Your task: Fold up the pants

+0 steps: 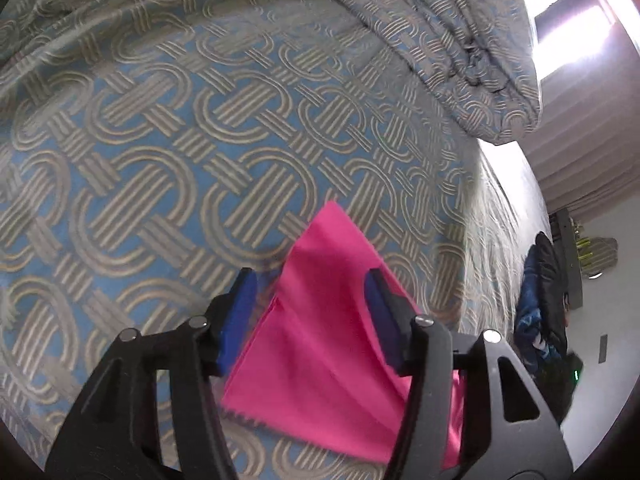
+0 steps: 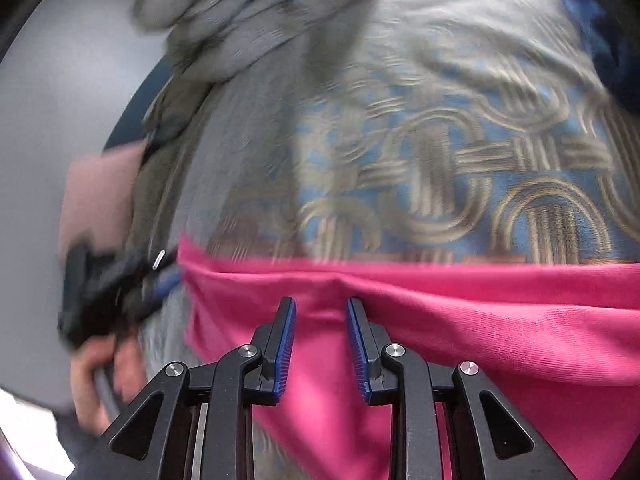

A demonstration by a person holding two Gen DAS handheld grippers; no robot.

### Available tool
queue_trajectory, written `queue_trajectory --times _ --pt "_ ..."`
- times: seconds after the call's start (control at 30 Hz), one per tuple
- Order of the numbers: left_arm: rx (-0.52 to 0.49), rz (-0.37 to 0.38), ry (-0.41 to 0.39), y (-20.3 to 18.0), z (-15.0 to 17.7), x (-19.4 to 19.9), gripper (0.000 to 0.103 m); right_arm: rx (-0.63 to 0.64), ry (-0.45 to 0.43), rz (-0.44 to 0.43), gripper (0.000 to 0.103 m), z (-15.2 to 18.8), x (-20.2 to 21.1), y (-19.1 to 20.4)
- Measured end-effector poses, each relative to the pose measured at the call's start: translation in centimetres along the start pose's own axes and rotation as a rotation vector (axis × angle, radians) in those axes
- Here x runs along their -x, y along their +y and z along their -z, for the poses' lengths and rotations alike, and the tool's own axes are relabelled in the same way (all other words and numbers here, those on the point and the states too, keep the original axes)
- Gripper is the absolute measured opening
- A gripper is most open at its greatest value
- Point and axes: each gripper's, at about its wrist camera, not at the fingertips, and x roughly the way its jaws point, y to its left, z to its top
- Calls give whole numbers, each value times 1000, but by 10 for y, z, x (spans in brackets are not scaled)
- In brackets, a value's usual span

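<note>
The bright pink pants (image 1: 320, 320) lie folded on the patterned blue and beige bedspread (image 1: 180, 140). My left gripper (image 1: 310, 276) is open, its blue-padded fingers (image 1: 240, 312) spread on either side of a pointed corner of the pink fabric, just above it. In the right wrist view the pants (image 2: 480, 320) stretch across the lower frame with a folded edge on top. My right gripper (image 2: 320, 304) is open, its fingers over the fold edge, not clamping it. The left gripper (image 2: 104, 280) and the hand holding it show blurred at the left.
A bunched duvet (image 1: 460, 48) in the same pattern lies at the back right of the bed. The bed's right edge (image 1: 500, 208) drops to a pale floor. A dark bag or clothing pile (image 1: 544, 304) sits on the floor beside curtains (image 1: 592, 128).
</note>
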Motion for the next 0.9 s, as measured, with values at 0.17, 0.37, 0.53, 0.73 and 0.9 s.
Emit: queue_trajectory --times 0.17,0.37,0.53,0.73,0.9 --pt "7 0 34 -2 3 -8 57 -68 -28 -34 26 -2 5 -10" --pt "49 9 44 -6 3 -27 54 -77 -102 -104 37 15 58 -14" --pt "77 5 10 -3 -2 -29 22 -78 -150 -145 44 45 117 -28" --pt "62 -20 -33 0 -1 -13 17 -172 -193 -163 48 89 169 -70" --pt "-3 -47 -48 -13 -5 -3 5 -246 -211 -173 48 111 181 -96"
